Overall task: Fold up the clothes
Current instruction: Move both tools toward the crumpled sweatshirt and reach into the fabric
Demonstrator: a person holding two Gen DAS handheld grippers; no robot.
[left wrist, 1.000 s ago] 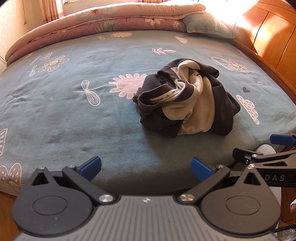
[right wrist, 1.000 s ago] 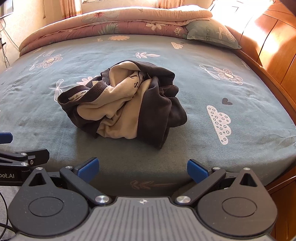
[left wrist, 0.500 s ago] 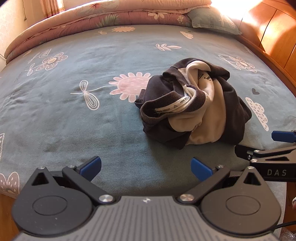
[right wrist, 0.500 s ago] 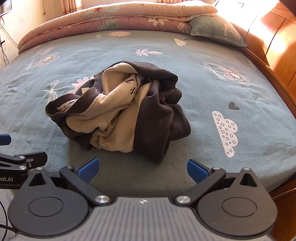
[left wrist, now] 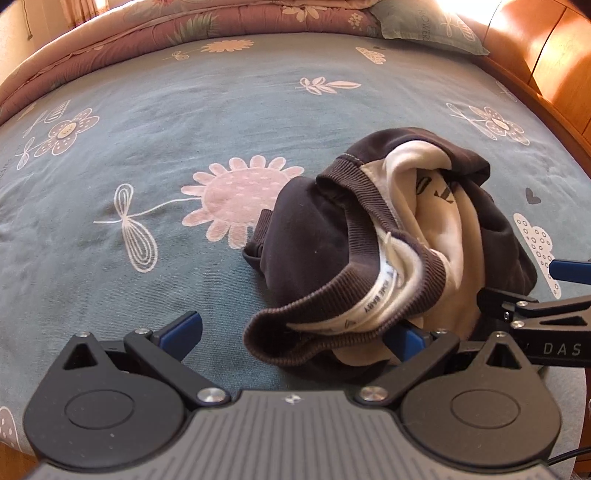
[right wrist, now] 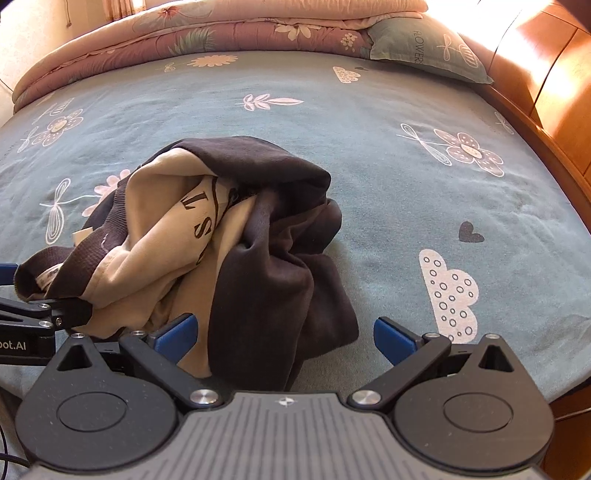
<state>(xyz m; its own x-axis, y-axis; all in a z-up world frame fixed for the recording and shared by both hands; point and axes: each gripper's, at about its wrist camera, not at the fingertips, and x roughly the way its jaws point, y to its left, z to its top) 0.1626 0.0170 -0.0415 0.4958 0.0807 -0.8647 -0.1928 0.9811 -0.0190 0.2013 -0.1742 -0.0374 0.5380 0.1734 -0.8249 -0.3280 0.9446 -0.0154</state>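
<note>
Your left gripper [left wrist: 291, 332] is wide open and holds nothing; the ribbed collar [left wrist: 347, 295] of the top pokes between its blue tips. Your right gripper [right wrist: 284, 336] is wide open too, holding nothing, with a dark fold of cloth between its tips.

The dark and cream top [right wrist: 207, 236] sits in a crumpled heap near the front edge of the bed [left wrist: 147, 129], a bit toward the right side.

Things could go wrong here, I think. If you pinch now, you may grab many layers at once, and the heap would lift as one lump. If you pull toward you, it could slide off the front edge.

There is one top, two grippers, one pillow [right wrist: 424, 48] at the far right corner, and one folded quilt [right wrist: 207, 26] along the far edge.
</note>
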